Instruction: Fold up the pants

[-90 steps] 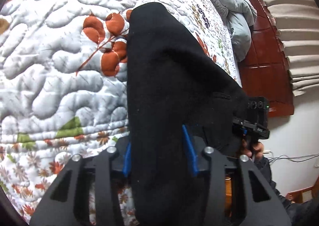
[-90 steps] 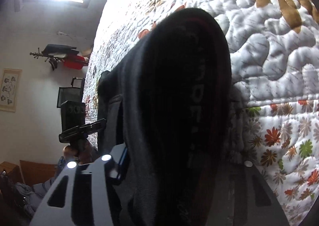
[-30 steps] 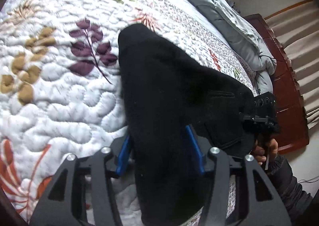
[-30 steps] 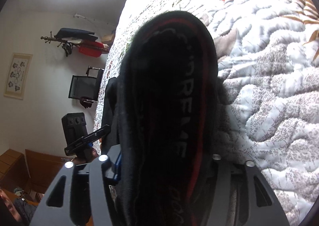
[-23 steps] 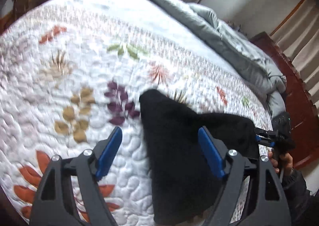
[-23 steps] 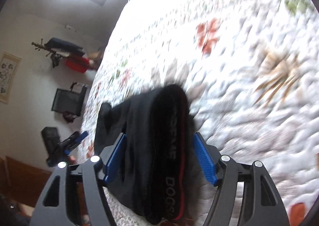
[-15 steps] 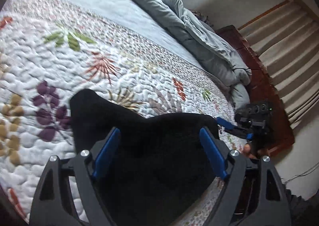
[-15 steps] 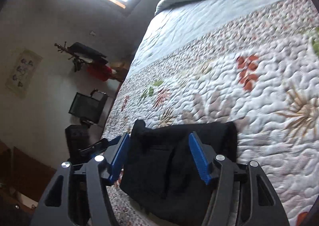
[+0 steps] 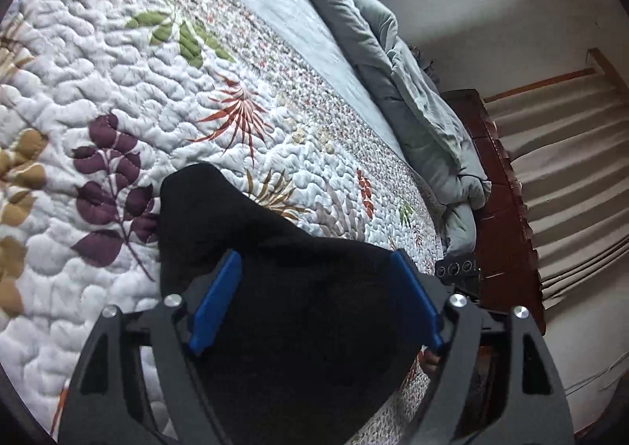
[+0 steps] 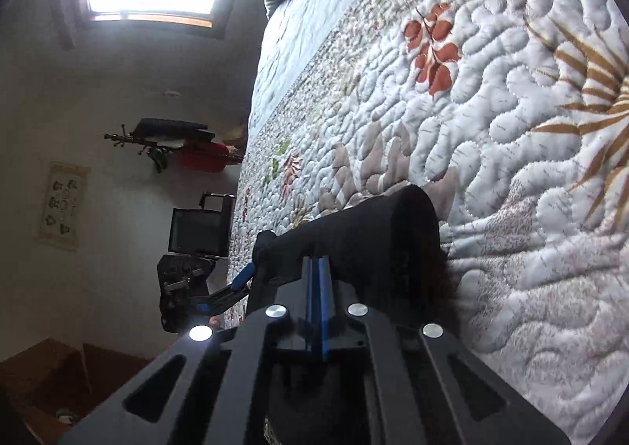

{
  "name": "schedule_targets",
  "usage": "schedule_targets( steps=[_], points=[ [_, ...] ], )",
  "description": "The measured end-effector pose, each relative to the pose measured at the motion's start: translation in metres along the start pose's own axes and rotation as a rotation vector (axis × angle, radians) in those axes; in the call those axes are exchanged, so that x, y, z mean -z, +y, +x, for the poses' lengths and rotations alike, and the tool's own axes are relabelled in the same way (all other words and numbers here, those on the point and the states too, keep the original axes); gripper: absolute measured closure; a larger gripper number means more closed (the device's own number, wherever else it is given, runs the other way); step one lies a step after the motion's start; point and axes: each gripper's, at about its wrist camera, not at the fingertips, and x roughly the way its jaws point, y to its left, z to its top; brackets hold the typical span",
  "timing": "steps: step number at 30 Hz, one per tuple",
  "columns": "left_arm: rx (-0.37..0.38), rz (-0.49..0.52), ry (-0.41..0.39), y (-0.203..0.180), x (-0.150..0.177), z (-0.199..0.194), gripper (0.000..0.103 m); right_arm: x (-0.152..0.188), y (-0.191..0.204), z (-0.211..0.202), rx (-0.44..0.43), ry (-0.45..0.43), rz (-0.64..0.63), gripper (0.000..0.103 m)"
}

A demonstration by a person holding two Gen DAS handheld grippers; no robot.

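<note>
The black pants [image 9: 298, 287] lie folded on the quilted bed, a dark bundle below both grippers. In the left wrist view my left gripper [image 9: 314, 303] is open, its blue pads wide apart above the cloth and holding nothing. In the right wrist view the pants [image 10: 377, 240] show as a rolled black fold. My right gripper [image 10: 316, 303] has its blue pads pressed together above the cloth, with nothing seen between them. The left gripper [image 10: 240, 282] also shows at the far end of the pants.
The floral quilt [image 9: 118, 71] covers the bed. A grey duvet [image 9: 412, 99] is bunched along the far side by a dark wooden headboard [image 9: 503, 217]. A black chair [image 10: 196, 228] and a coat rack [image 10: 169, 142] stand by the wall beyond the bed's edge.
Both grippers let go of the pants, which now lie on the quilt. The left jaws opened wide and stayed open. The right jaws opened, then closed empty. Both pulled back.
</note>
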Motion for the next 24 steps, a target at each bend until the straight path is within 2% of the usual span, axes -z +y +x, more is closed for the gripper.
schedule_targets(
  steps=[2,4,7,8,10,12,15,17,18,19,20,21,22,23,24],
  points=[
    [0.025,0.036,-0.046,-0.01,0.021,-0.027,0.016,0.015,0.018,-0.017,-0.054,-0.007,-0.036,0.086],
    [0.053,0.035,-0.057,-0.01,0.045,-0.041,0.013,0.039,0.029,-0.024,-0.097,0.019,-0.071,0.086],
    [0.079,0.002,-0.027,0.007,0.078,-0.035,0.013,0.069,0.011,-0.012,-0.059,0.079,-0.06,0.087],
    [0.084,-0.011,-0.026,0.015,0.086,-0.03,0.013,0.076,-0.005,-0.008,-0.02,0.083,-0.034,0.092],
    [0.103,-0.039,-0.048,0.029,0.093,-0.025,0.015,0.08,-0.037,-0.003,-0.014,0.078,0.023,0.103],
    [0.129,-0.072,-0.056,0.038,0.092,-0.025,0.02,0.084,-0.052,-0.008,-0.068,0.057,0.068,0.103],
    [0.144,-0.118,-0.042,0.043,0.089,-0.029,0.024,0.087,-0.047,-0.013,-0.042,0.046,0.054,0.103],
    [0.114,-0.132,-0.052,0.036,0.09,-0.041,0.02,0.092,-0.04,-0.02,-0.019,0.032,0.064,0.103],
    [0.099,-0.13,-0.065,0.032,0.092,-0.048,0.011,0.094,-0.036,-0.026,-0.006,0.017,0.066,0.101],
    [0.087,-0.127,-0.082,0.025,0.097,-0.06,0.01,0.097,-0.031,-0.033,0.013,0.004,0.066,0.096],
    [0.079,-0.125,-0.093,0.02,0.102,-0.071,0.009,0.102,-0.024,-0.041,0.031,-0.01,0.065,0.081],
    [0.066,-0.123,-0.102,0.015,0.108,-0.081,0.005,0.109,-0.016,-0.051,0.046,-0.03,0.06,0.071],
    [0.035,-0.119,-0.112,0.008,0.117,-0.093,0.004,0.117,-0.007,-0.061,0.073,-0.047,0.051,0.053],
    [0.005,-0.109,-0.117,0.001,0.124,-0.103,0.004,0.128,0.006,-0.071,0.129,-0.068,0.029,0.039],
    [-0.029,-0.087,-0.12,-0.008,0.132,-0.113,0.003,0.135,0.017,-0.081,0.16,-0.084,0.004,0.036]
  ],
)
